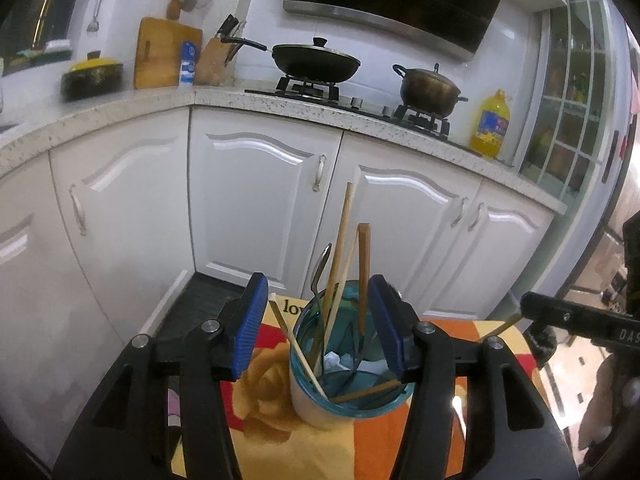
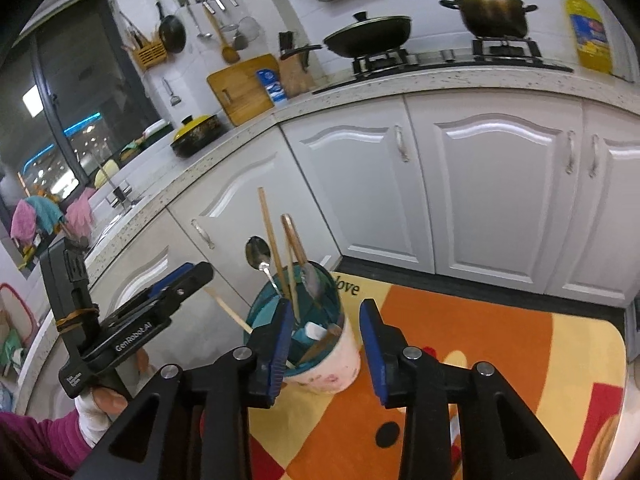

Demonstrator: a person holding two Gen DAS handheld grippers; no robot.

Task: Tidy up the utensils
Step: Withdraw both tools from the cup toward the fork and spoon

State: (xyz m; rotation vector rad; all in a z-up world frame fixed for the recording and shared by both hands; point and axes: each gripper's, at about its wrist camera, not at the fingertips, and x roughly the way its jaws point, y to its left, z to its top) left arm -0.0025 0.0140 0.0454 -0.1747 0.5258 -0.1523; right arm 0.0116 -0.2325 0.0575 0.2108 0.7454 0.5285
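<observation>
Teal-rimmed cup (image 1: 320, 404): near cloth's (image 1: 360, 448) far edge
Contents: chopsticks (image 1: 339, 240), spoon (image 2: 256, 252)
Left gripper (image 1: 318, 328): wide, straddling cup, untouching
Right gripper (image 2: 326, 340): part-open, empty

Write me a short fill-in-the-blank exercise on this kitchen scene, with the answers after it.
1. The chopsticks and spoon stand in a ____ with a teal rim.
2. The left hand-held gripper has its jaws ____, with the rim between them.
3. The cloth under the holder bears the printed word ____.
4. The right hand-held gripper holds ____.

Answers: cup; open; love; nothing
</observation>
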